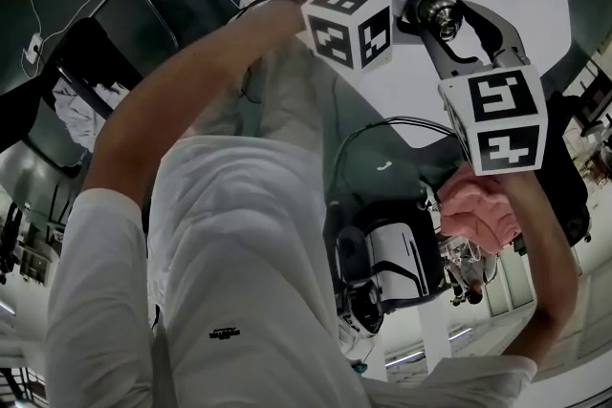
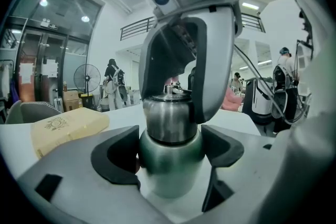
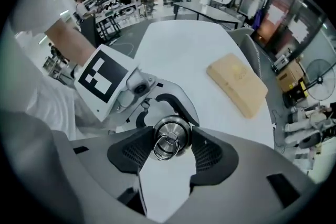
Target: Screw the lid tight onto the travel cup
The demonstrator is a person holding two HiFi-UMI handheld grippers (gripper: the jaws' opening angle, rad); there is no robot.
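While my left gripper [image 2: 170,153] clamps the green body of the travel cup [image 2: 171,171] from the side, both pads [image 2: 113,157] pressed against it, the cup stands upright between those jaws. Directly above them my right gripper [image 3: 171,143] points down over the cup's top. Its jaws are closed on the steel lid [image 3: 176,131], one pad on each side of the rim, and the wire ring [image 3: 165,147] on the lid lies between them. So the lid is already on the cup and sits straight. In the left gripper view a thin dark seam runs where steel meets green, but I cannot tell from that seam whether the threads are run fully home. By my reckoning placing and gripping are done and the tightening is in hand. What is left is to turn the lid with the right jaws against the left's hold until it stops, then let go. Whether the cup's foot rests on the white desk [image 3: 199,44] or hangs above it is hidden from me. A tan box [image 3: 236,84] lies on the desk beyond the right jaws, well apart from the cup.
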